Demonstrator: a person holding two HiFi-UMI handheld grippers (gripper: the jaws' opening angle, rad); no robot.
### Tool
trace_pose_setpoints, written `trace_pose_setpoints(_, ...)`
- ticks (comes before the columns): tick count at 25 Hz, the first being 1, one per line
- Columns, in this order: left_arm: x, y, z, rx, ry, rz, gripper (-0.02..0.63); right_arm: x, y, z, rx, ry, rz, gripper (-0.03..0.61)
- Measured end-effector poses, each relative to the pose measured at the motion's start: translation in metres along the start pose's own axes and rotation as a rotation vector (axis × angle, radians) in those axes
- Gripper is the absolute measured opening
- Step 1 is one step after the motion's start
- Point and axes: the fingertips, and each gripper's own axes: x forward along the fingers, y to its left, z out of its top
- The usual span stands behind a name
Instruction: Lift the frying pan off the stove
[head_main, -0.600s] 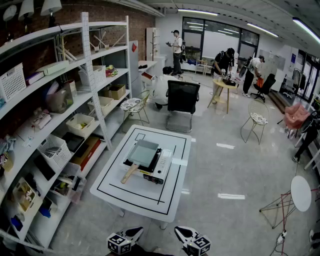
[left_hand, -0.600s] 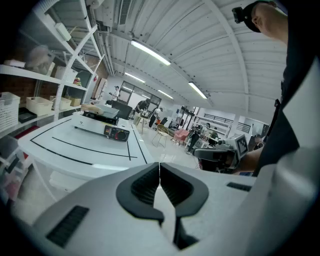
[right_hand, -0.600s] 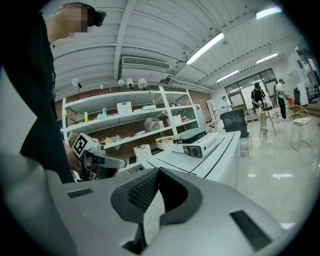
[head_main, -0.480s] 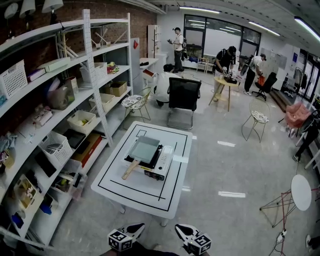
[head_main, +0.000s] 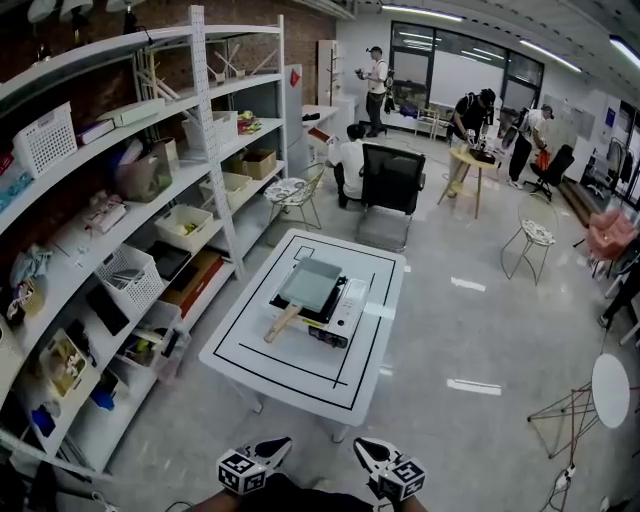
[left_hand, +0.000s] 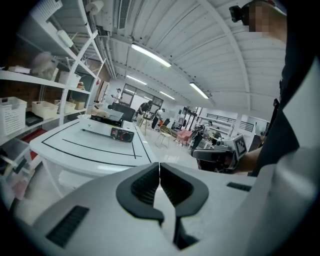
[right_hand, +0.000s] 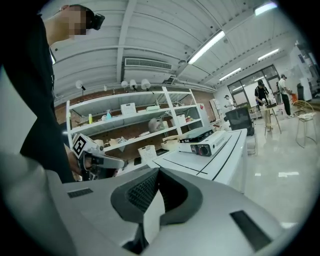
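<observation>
Both grippers have edged slightly up the head view; left gripper (head_main: 274, 446) and right gripper (head_main: 362, 446) hang well short of the table (head_main: 250, 365), jaws pressed together, empty. Frying pan (head_main: 310, 283) rests on the stove (head_main: 348, 312) at the table's middle, wooden handle pointing near-left.

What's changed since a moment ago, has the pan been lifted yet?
Nothing was grasped or moved. Only the head view shifted, so the table sits slightly further right in frame. The frying pan still rests on the stove, and the left gripper and right gripper, shut and empty, remain short of the table.
</observation>
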Motion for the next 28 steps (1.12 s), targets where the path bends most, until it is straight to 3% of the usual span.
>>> trace_pose_setpoints(13, -0.011, 0.012, -0.002, -0.004, 0.000, 0.042, 0.011, 0.020, -0.003, 0.007, 0.066, -0.025, 0.020, 0.025)
trace_pose_setpoints(22, -0.012, 0.028, 0.004, -0.028, -0.013, 0.072, 0.011, 0.037, 0.004, 0.007, 0.078, 0.028, 0.049, 0.025)
trace_pose_setpoints(28, -0.005, 0.035, -0.004, -0.060, 0.011, 0.044, 0.011, 0.054, 0.003, 0.001, 0.085, 0.065, 0.058, 0.025)
